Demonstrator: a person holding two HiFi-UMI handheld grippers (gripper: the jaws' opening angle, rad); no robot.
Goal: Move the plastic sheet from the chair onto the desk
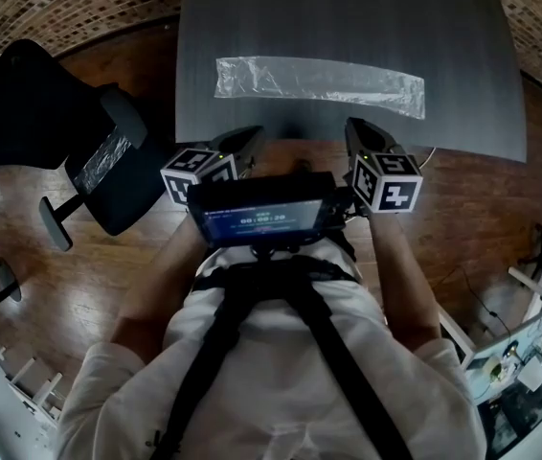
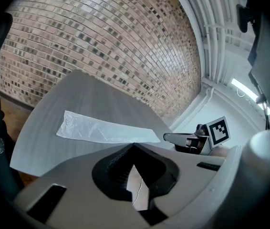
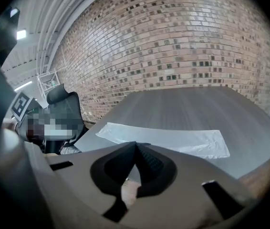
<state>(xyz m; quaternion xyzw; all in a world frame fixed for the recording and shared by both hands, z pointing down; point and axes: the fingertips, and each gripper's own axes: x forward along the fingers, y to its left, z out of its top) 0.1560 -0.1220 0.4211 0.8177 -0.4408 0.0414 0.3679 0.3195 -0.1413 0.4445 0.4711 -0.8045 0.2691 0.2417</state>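
A brick wall [image 1: 60, 8] is curving along the far side of the room, meeting a glossy wooden floor [image 1: 482, 209] that is catching pale reflections. White pipes [image 2: 218, 42] are running up beside the end of the wall toward the ceiling, and a strip light [image 2: 244, 88] is glowing near them. A dark screen [image 1: 261, 214] is sitting at the person's chest, showing light digits too small to read. Black harness straps [image 1: 252, 305] are crossing a white shirt [image 1: 281, 391]. A thin cable [image 1: 472, 290] is trailing over the floor at the right, near a white workbench [image 1: 530, 372] that is carrying small clutter. White frames [image 1: 27, 391] are standing at the lower left.
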